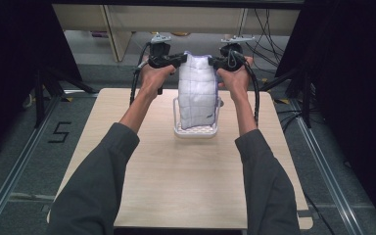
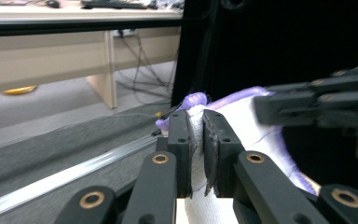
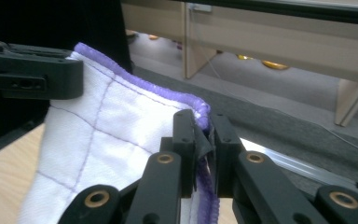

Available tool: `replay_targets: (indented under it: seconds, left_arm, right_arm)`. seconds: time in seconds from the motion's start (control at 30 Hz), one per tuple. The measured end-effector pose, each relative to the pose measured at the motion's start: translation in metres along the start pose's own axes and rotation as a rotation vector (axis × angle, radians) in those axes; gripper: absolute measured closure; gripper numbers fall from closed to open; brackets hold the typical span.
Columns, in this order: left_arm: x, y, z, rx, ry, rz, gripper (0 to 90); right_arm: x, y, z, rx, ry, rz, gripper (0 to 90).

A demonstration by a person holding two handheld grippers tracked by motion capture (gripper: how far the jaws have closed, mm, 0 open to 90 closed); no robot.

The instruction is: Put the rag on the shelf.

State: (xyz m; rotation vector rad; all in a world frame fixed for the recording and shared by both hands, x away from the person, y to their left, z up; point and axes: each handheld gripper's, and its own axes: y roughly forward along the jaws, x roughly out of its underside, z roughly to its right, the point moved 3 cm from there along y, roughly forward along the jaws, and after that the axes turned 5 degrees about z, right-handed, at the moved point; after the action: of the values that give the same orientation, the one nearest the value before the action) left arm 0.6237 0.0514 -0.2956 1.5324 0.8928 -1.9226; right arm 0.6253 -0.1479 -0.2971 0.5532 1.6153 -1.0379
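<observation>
A: Which way does the white quilted cloth (image 1: 197, 93) run?

B: Its long axis is upright. It hangs from its top edge, purple-stitched hem uppermost, and its lower end drops into a white perforated basket (image 1: 196, 131) standing on the tabletop (image 1: 176, 181), towards the far middle.

A: Who holds it?

B: Both grippers, one at each top corner. The left gripper (image 1: 176, 60) has its jaws clenched on the left corner; in the left gripper view the cloth is pinched flat between them (image 2: 196, 140). The right gripper (image 1: 216, 61) grasps the other corner, and in the right gripper view the purple hem (image 3: 204, 114) is squeezed between its jaws.

A: And the hands?

B: The left hand (image 1: 152, 73) and right hand (image 1: 236, 74) are raised well above the basket, level with each other, forearms reaching forward in grey sleeves (image 1: 98, 186), jaws pointing inward at one another.

A: The surroundings?

B: A pale wood-grain tabletop, grey carpeted floor (image 1: 10, 147) marked with a black "5", dark curtains to both sides, and light wooden furniture (image 1: 112, 29) with trailing cables beyond.
</observation>
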Motion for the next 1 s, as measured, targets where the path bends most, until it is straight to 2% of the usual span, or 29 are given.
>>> replay_targets:
  seconds: [0.03, 0.13, 0.23, 0.33, 0.37, 0.53, 0.67, 0.73, 0.8, 0.83, 0.87, 0.9, 0.97, 1.0]
  left_arm:
    - [0.004, 0.004, -0.001, -0.004, 0.039, -0.021, 81.3]
    - [0.008, 0.008, -0.005, -0.012, 0.040, -0.025, 81.5]
    - [0.018, 0.013, -0.011, -0.057, 0.074, -0.043, 81.1]
    - [0.022, 0.015, -0.014, -0.071, 0.073, -0.053, 80.8]
    - [0.027, 0.017, -0.017, -0.083, 0.067, -0.071, 80.7]
    - [0.037, 0.020, -0.019, -0.106, 0.068, -0.101, 80.5]
    - [0.047, 0.023, -0.021, -0.123, 0.073, -0.168, 79.3]
    - [0.050, 0.024, -0.021, -0.127, 0.045, -0.157, 78.1]
    - [0.051, 0.023, -0.021, -0.123, 0.049, -0.168, 77.2]
    - [0.053, 0.022, -0.022, -0.101, 0.049, -0.183, 74.8]
    - [0.054, 0.021, -0.023, -0.106, 0.036, -0.183, 72.9]
    - [0.055, 0.019, -0.025, -0.113, 0.041, -0.190, 71.3]
    - [0.056, 0.015, -0.028, -0.111, 0.025, -0.185, 71.4]
    - [0.055, 0.012, -0.029, -0.110, 0.034, -0.193, 71.3]
  right_arm:
    - [0.002, 0.003, -0.001, 0.007, 0.006, -0.008, 83.2]
    - [0.007, 0.009, 0.000, 0.016, -0.011, -0.031, 83.2]
    - [0.014, 0.018, 0.005, 0.040, -0.022, -0.051, 83.0]
    - [0.018, 0.021, 0.006, 0.051, -0.012, -0.070, 82.9]
    - [0.020, 0.022, 0.009, 0.062, -0.014, -0.076, 82.6]
    - [0.027, 0.026, 0.013, 0.060, 0.002, -0.100, 82.1]
    - [0.037, 0.034, 0.011, 0.062, -0.008, -0.132, 81.7]
    - [0.040, 0.036, 0.012, 0.066, -0.002, -0.148, 80.8]
    - [0.041, 0.037, 0.012, 0.063, -0.013, -0.146, 80.0]
    - [0.043, 0.039, 0.011, 0.066, -0.014, -0.177, 74.0]
    - [0.044, 0.039, 0.012, 0.075, 0.000, -0.192, 69.5]
    - [0.045, 0.039, 0.013, 0.093, -0.005, -0.183, 64.8]
    - [0.046, 0.038, 0.013, 0.093, 0.030, -0.204, 63.2]
    - [0.046, 0.037, 0.014, 0.097, 0.026, -0.199, 62.6]
